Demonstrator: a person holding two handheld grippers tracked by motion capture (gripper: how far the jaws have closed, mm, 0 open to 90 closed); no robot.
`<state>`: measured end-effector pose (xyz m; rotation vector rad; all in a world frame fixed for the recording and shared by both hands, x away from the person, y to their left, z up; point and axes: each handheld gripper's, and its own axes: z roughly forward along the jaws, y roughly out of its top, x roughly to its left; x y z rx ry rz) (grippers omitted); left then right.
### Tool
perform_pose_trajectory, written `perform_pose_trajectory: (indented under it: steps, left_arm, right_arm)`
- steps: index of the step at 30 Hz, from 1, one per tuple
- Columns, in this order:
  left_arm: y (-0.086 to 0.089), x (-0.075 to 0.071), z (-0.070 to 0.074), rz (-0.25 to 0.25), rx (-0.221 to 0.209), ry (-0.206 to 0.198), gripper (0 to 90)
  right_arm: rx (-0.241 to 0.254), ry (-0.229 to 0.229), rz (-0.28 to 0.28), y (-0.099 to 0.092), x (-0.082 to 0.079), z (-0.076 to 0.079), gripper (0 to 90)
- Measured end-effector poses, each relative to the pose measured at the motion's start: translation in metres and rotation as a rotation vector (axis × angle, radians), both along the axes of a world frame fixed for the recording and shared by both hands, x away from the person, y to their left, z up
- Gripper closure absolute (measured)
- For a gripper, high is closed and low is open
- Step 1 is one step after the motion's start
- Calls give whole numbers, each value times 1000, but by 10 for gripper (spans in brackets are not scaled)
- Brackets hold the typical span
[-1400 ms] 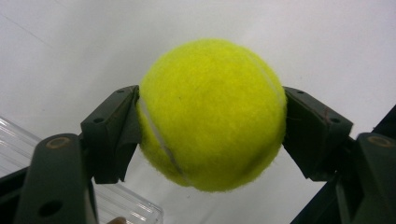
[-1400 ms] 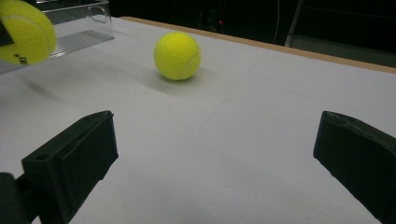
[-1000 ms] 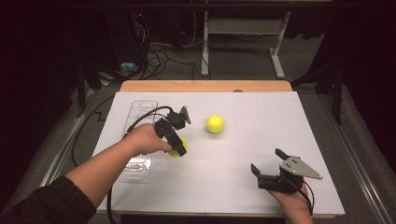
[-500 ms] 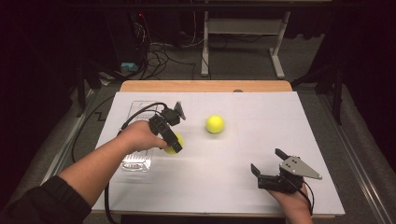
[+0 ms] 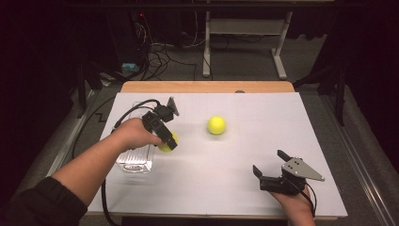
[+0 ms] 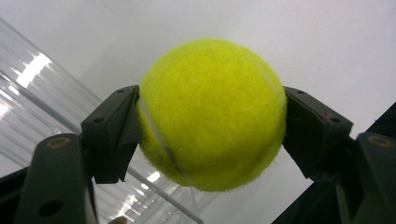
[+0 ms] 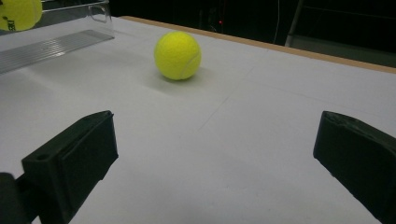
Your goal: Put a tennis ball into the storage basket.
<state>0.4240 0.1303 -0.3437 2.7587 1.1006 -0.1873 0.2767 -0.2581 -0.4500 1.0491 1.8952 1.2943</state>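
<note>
The left gripper [image 6: 210, 140] pinches a tennis ball [image 6: 212, 114] squarely between its jaws, held at about nine o'clock on the white bench [image 5: 282, 122], just beside a clear plastic tray [image 5: 136, 162]. The left gripper view shows both pads pressed into the felt, which the hand [image 5: 134, 134] partly hides from above. The right gripper [image 5: 273, 167] rests at five o'clock, jaws spread wide around nothing. A second ball [image 5: 216, 125] lies near the centre, well apart from both.

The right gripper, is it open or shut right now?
Open. The right gripper rests near the table's front edge, and in its own view both fingers stand wide apart with nothing between them.
</note>
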Motion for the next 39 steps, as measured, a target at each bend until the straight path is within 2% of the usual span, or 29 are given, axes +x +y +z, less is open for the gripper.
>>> perform_pose_trajectory:
  steps: [9,16,28,39]
  left_arm:
    - [12,5,7,26,6,15,268]
    - [20,7,14,40,10,10,269]
    - [42,16,23,98,13,7,269]
    - [60,23,25,146,32,1,269]
  right_arm:
    - [-3,-1,1,0,0,0,0]
    - [-2,1,2,0,0,0,0]
    - [0,2,1,0,0,0,0]
    - [2,2,2,0,0,-1,0]
